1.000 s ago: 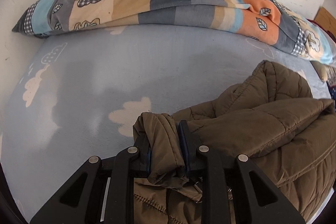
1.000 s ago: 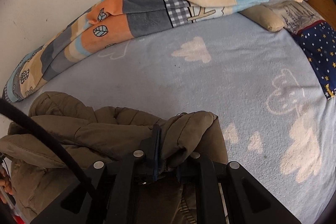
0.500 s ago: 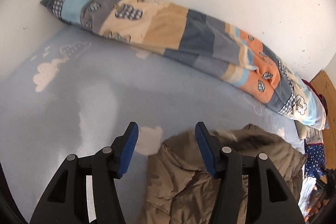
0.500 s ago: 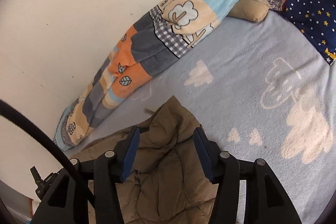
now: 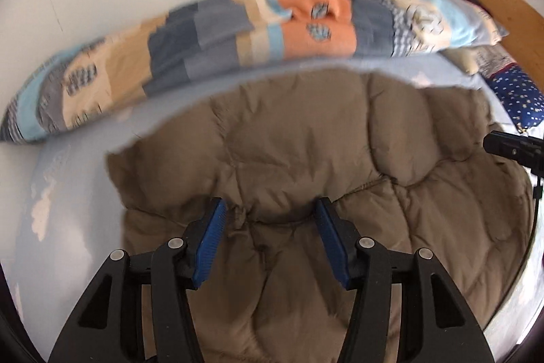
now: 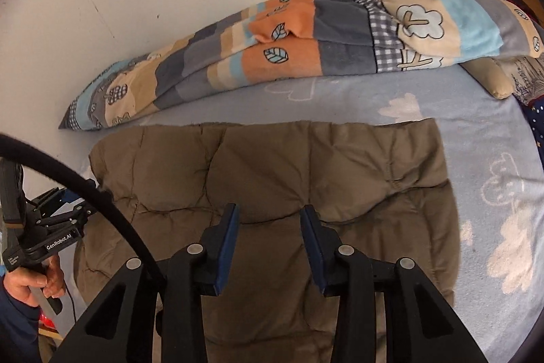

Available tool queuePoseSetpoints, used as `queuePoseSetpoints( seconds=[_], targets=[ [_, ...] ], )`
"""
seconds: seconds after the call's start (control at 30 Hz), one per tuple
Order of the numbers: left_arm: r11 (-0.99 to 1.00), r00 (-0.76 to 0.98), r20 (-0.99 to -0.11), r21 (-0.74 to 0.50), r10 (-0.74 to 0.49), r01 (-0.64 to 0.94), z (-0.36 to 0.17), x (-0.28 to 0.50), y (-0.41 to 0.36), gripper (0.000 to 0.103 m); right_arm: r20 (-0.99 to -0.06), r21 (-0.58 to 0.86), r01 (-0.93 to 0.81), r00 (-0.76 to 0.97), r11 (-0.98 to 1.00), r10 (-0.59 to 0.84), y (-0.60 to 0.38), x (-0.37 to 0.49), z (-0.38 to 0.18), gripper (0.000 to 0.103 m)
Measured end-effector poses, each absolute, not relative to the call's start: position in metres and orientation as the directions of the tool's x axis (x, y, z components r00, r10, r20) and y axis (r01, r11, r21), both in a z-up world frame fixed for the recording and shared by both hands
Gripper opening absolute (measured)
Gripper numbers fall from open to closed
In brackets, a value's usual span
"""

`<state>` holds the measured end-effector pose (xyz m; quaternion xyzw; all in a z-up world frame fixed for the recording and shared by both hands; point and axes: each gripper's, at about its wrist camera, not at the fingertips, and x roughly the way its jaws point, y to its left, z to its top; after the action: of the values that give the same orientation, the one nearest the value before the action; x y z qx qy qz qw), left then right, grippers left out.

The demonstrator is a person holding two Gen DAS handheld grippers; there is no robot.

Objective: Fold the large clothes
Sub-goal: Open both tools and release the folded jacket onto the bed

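One brown quilted jacket (image 6: 306,179) lies folded into a broad pad on the bed (image 6: 493,138), near edge toward the camera, probably laid flat so the next fold lands square. Two hand-held grippers: left hand-held gripper (image 5: 270,240) and right hand-held gripper (image 6: 270,244) both spread wide, gripping nothing, poised just over the jacket. One patchwork blanket (image 6: 289,50) rolled along the far wall. Pillows far right, count unclear.

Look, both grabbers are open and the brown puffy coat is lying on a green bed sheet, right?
Not quite: the sheet is light blue with white clouds, as the right wrist view shows. The left gripper and right gripper are open above the brown coat.
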<state>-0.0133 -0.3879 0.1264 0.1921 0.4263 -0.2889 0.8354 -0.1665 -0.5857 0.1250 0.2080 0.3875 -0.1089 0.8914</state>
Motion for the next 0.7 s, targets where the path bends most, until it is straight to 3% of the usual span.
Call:
queuePoseSetpoints(
  seconds=[0.17,0.37,0.5,0.6,0.7],
  targets=[
    [0.79,0.379,-0.879,0.006,-0.288,0.614,0.09,0.016,-0.396,0.068,-0.828,0.222,0.406,0.559,0.887,-0.049,-0.597,-0.132,0.073,0.042],
    [0.804,0.379,-0.892,0.029,-0.248,0.594,0.074,0.028,-0.404,0.071,-0.851,0.262,0.425,0.526,0.866,0.0,-0.614,-0.12,0.045,0.042],
    [0.823,0.422,-0.856,-0.007,-0.298,0.568,0.094,0.01,-0.391,0.063,-0.845,0.254,0.428,0.534,0.867,-0.016,-0.608,-0.131,0.069,0.042],
    [0.809,0.489,-0.792,-0.009,-0.365,0.588,0.124,-0.028,-0.362,0.063,-0.773,0.303,0.387,0.635,0.871,-0.013,-0.595,-0.17,0.11,0.042],
    [0.803,0.534,-0.74,-0.014,-0.409,0.596,0.146,-0.073,-0.325,0.063,-0.719,0.294,0.395,0.691,0.87,-0.071,-0.575,-0.227,0.146,0.054]
  ],
)
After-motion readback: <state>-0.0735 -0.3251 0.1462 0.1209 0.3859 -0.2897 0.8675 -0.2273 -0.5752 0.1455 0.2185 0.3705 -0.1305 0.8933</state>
